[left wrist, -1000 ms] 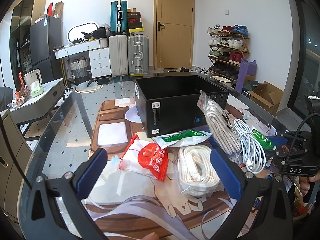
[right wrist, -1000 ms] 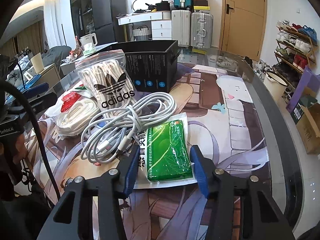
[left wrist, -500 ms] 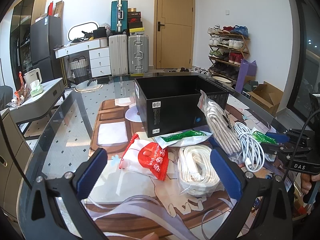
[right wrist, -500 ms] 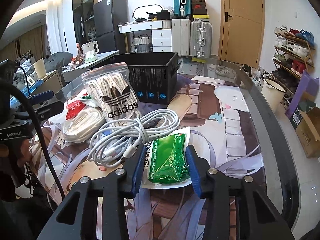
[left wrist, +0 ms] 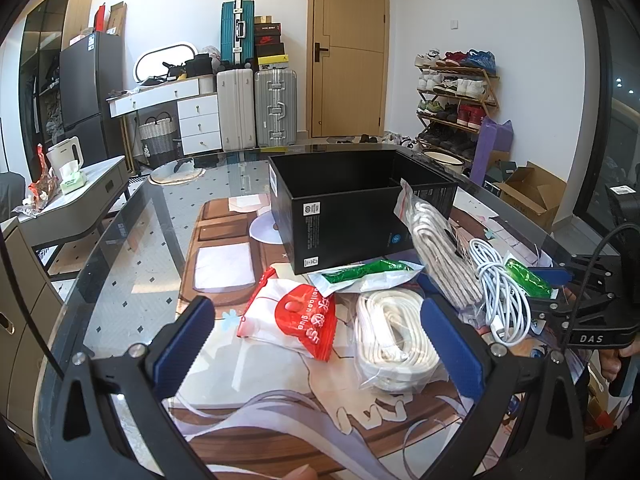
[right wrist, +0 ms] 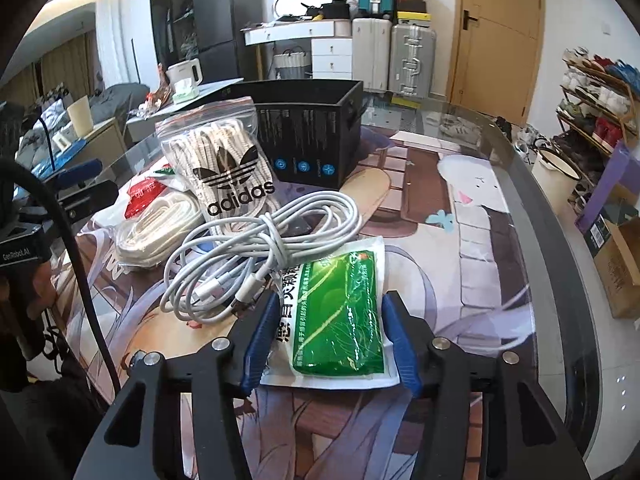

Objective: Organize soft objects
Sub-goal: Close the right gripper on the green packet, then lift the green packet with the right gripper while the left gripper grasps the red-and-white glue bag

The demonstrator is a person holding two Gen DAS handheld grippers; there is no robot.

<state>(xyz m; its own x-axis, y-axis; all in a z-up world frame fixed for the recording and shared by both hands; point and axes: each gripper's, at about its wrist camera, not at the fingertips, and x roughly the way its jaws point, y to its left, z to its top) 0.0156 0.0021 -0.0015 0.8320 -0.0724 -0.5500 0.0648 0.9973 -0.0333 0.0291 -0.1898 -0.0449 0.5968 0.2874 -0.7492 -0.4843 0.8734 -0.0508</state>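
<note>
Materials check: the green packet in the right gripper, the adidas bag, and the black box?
Green packet: glossy plastic film, going by glare and crinkles; contents hidden. Adidas bag: clear zip-top plastic, cream woven laces showing through, probably fabric. Black box: matte, likely cardboard, with sharp folded edges and printed labels.

Daylight is washing in bright from my left, and the glass table is throwing back pale glare. Both lenses are bending the room hard, with black corners closing in. The shoe rack is smearing soft at the edge; nearby things are reading sharp.
</note>
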